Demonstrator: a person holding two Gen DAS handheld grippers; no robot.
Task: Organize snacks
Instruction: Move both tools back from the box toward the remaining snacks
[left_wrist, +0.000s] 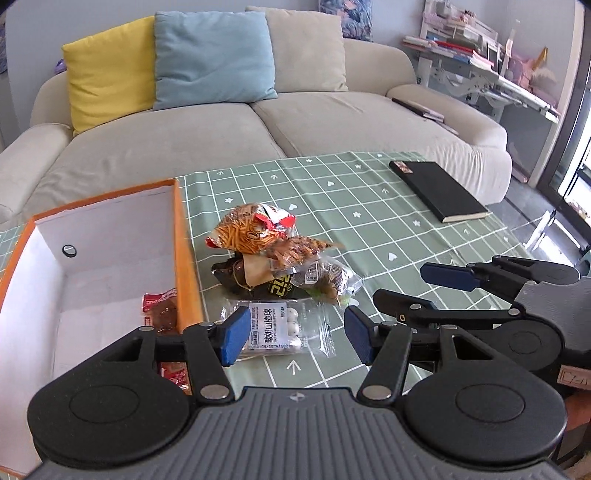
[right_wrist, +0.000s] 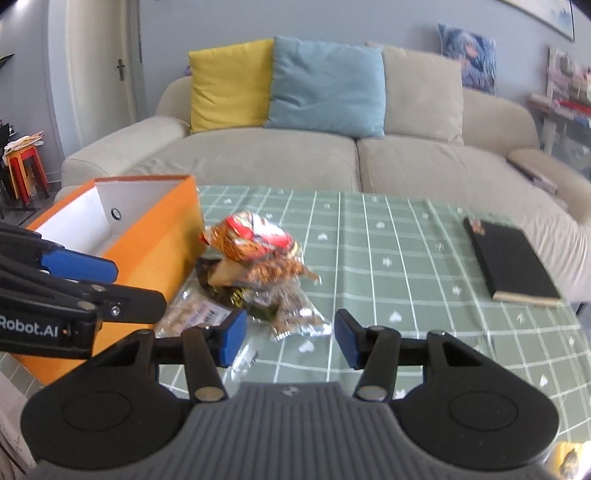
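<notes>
With empty jaws parted, the left gripper (left_wrist: 293, 338) should straddle the clear packet (left_wrist: 275, 326) beside the orange box (left_wrist: 184, 236), while the right gripper (right_wrist: 288, 338), equally open, stays clear.

A beige sofa (left_wrist: 236, 125) with yellow (left_wrist: 110, 74) and blue cushions (left_wrist: 214, 59) stands against a grey wall (right_wrist: 332, 18).

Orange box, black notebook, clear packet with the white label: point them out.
orange box (right_wrist: 166, 236), right wrist view, outer side wall.
black notebook (left_wrist: 439, 188), left wrist view, middle of the cover.
clear packet (left_wrist: 269, 325), left wrist view, on its white label.
</notes>
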